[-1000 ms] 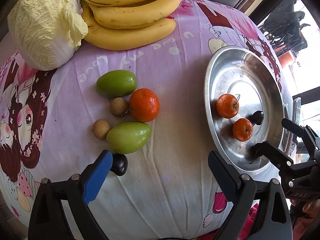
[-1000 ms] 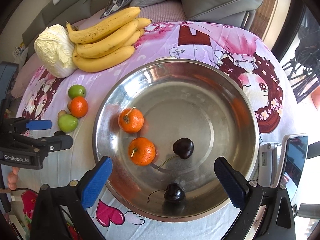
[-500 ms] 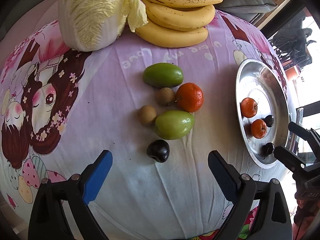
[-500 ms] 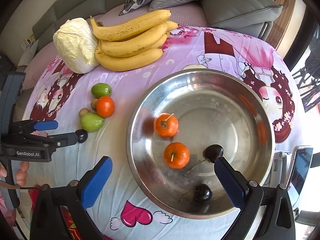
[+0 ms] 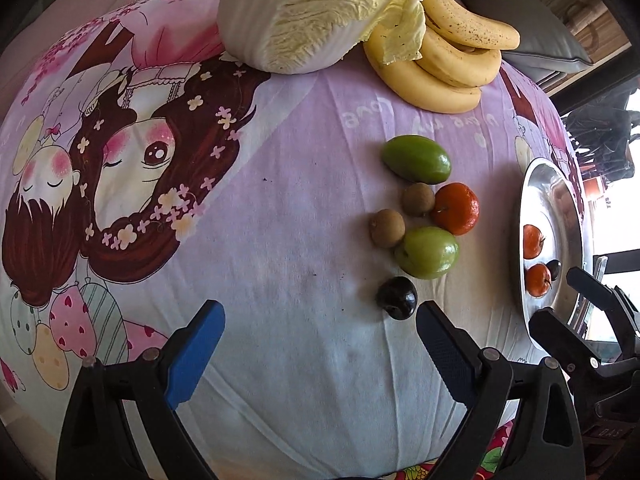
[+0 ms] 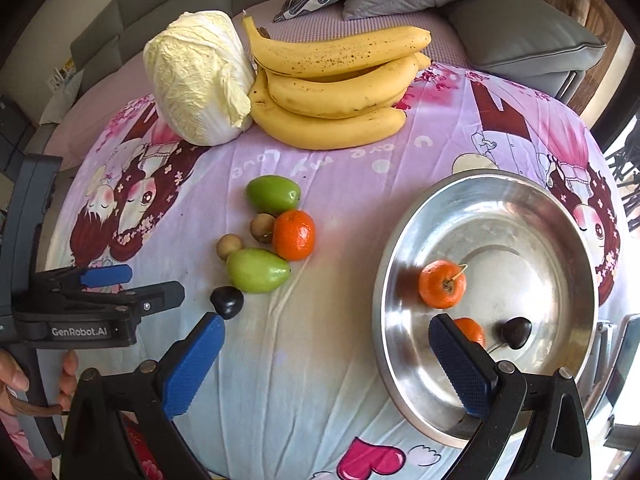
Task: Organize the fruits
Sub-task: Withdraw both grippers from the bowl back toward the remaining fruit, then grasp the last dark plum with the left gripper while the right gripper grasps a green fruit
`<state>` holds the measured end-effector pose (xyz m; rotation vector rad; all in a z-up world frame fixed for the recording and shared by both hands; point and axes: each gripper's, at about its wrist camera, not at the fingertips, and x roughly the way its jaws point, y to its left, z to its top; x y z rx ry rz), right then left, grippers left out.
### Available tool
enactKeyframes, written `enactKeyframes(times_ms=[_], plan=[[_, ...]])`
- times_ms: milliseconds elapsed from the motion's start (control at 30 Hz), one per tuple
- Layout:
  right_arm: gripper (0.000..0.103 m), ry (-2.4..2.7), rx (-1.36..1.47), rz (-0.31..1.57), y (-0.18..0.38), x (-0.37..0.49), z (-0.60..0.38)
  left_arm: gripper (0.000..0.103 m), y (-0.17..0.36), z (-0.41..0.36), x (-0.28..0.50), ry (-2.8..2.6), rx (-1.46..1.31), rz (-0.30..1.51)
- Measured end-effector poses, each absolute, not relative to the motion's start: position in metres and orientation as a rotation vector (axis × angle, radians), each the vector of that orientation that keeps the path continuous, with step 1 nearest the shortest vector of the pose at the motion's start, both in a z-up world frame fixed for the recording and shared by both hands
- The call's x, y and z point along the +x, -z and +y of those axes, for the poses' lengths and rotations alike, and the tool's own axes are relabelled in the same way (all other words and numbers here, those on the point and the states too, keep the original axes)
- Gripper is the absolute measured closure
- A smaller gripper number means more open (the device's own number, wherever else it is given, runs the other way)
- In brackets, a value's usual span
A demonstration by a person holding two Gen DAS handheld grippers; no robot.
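The steel bowl point(image 6: 560, 216) at the table's right edge holds two tangerines point(image 6: 442, 284) and seemingly one cherry point(image 6: 516, 332); both the left gripper point(image 5: 320, 344) and the right gripper point(image 6: 326, 360) gape empty.

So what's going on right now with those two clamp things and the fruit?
Left tool open, empty. Right tool open, empty. Dark cherry on the cloth just ahead of left tool, steel bowl off to its right. Nothing in the way.
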<state>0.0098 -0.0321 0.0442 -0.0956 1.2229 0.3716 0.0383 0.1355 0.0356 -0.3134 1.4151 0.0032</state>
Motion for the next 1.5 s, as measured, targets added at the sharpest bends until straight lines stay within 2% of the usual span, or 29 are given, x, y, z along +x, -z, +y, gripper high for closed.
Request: enactKeyframes(times_ms=[100,500,867,1033,1100,1167,1233,1500], plan=[[0.000,-0.348,-0.092,1.227,-0.041,0.010,-0.024,0.002,-0.034,0.142,0.042,0.000,-0.324,1.417],[0.000,-0.355,-0.016,1.221,-0.032,0.027,-0.003,0.002,-0.025,0.160,0.049,0.045,-0.308,1.477],[0.000,-0.395,0.026,1.275,-0.017,0.042,0.010,0.004,-0.020,0.126,0.056,0.102,-0.218,1.490],[0.006,-0.429,0.061,1.303,-0.008,0.045,0.011,0.004,-0.023,0.095,0.054,0.147,-0.178,1.468],[0.010,-0.436,0.057,1.311,-0.004,0.045,0.012,0.007,-0.022,0.085,0.054,0.161,-0.182,1.454],[0.012,-0.445,0.058,1.318,-0.001,0.045,0.013,0.019,-0.017,0.079,0.055,0.169,-0.193,1.452],[0.016,-0.460,0.065,1.326,0.002,0.045,0.015,0.023,-0.013,0.072,0.056,0.183,-0.202,1.454],[0.020,-0.483,0.080,1.339,0.012,0.047,0.019,0.048,-0.004,0.050,0.062,0.185,-0.176,1.405]])
